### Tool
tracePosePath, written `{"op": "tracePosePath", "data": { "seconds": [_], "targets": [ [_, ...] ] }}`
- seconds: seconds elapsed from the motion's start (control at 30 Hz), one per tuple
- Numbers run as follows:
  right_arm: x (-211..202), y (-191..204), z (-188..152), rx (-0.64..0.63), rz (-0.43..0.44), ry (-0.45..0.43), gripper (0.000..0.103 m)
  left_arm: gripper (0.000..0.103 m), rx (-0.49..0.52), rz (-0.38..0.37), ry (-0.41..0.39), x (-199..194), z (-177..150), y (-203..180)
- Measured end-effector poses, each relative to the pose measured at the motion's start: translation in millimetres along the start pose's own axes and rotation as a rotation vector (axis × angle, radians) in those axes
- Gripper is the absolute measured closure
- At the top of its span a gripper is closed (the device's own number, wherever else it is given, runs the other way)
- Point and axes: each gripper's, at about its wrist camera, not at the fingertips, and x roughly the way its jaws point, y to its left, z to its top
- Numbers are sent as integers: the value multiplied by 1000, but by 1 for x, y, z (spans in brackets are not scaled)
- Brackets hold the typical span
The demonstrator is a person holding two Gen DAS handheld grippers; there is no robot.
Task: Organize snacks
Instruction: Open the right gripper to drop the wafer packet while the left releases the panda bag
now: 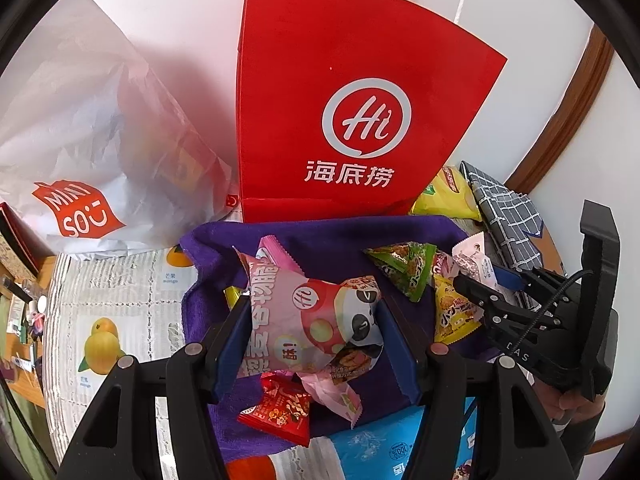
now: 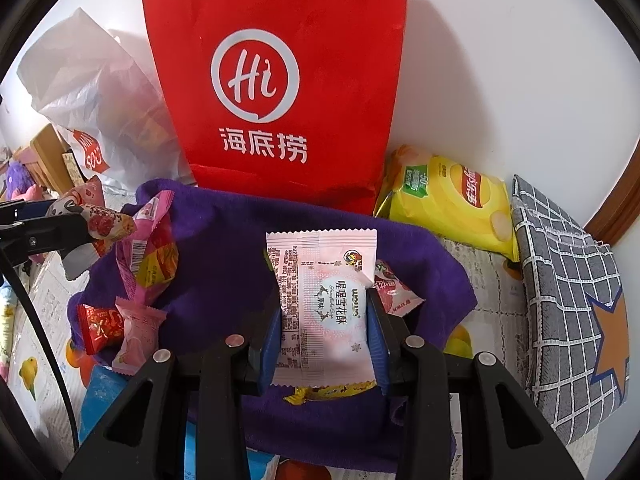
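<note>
My left gripper (image 1: 310, 318) is shut on a pink panda snack pack (image 1: 320, 320) held above a purple towel (image 1: 328, 240). My right gripper (image 2: 322, 332) is shut on a pale pink snowflake-crisp packet (image 2: 324, 304) above the same towel (image 2: 224, 248). Loose snacks lie on the towel: a red packet (image 1: 278, 412), a green triangular pack (image 1: 404, 268), a yellow pack (image 1: 452, 312), pink packets (image 2: 138, 328). A red paper Hi bag (image 1: 360, 100) stands upright behind the towel, also in the right wrist view (image 2: 276, 80). The right gripper shows at right in the left wrist view (image 1: 476, 276).
A white Miniso plastic bag (image 1: 88, 152) slumps left of the red bag. A yellow chips bag (image 2: 448, 204) and a grey checked cloth (image 2: 568, 304) lie to the right. A fruit-print tablecloth (image 1: 108, 320) covers the table. White wall behind; wooden trim (image 1: 560, 120) at right.
</note>
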Motion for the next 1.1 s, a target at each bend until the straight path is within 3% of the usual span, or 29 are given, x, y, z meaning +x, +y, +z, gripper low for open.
{"op": "tracePosePath", "data": {
  "seconds": [0.3,1.1],
  "targets": [
    [7,-1,-1,6,-26,35,64,42,-14,8,45,11,0,2],
    [6,5,-2,-13,8,41,59,42,8,31,95,22,-2,-4]
  ]
}}
